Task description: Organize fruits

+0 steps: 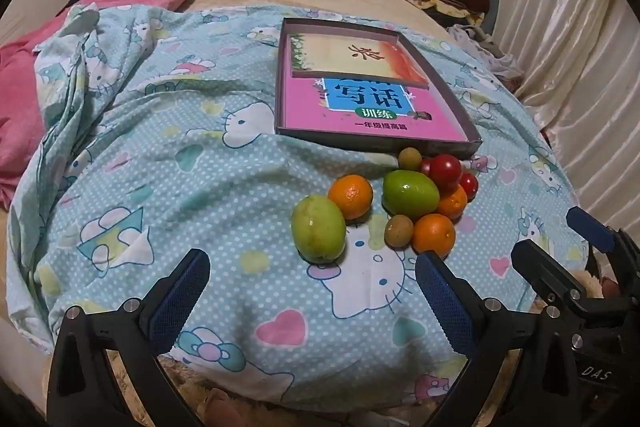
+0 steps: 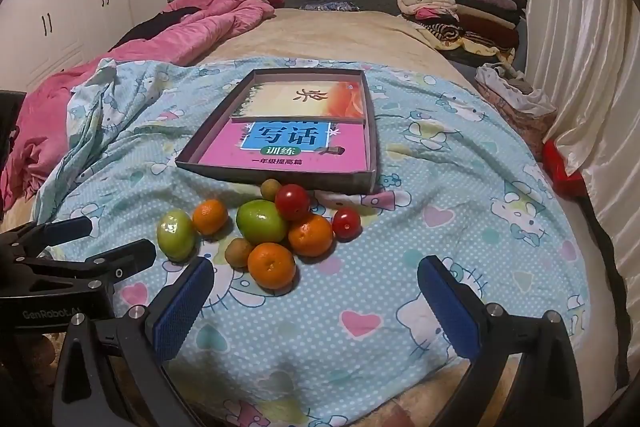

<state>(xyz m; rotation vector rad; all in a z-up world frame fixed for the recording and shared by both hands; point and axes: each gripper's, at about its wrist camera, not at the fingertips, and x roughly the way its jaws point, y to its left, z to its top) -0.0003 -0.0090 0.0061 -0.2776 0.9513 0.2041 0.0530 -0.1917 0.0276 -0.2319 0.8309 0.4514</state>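
Bedroom light falls on a bed spread with a pale blue cartoon-cat sheet, a pink quilt bunched toward the headboard and folded clothes stacked in the far corner. On the sheet lies a shallow cardboard box with two books flat inside it. Just in front of its near edge sits the fruit in a loose cluster: two green fruits, three oranges, two red tomatoes and two small brownish fruits, most of them touching a neighbour.

Nothing is sorted yet, as I judge it; this is the approach before the first pick. The box looks like the likely place for the fruit, though I cannot be sure.

My left tongs stand spread wide and empty, above the sheet just short of the nearer green fruit, touching nothing. My right tongs are equally wide and empty, hanging just short of the nearest orange.

Next I would need to lower one pair over an outlying fruit, the nearer green one or the nearest orange, and close gently so it does not roll on the soft bedding or nudge the pile.
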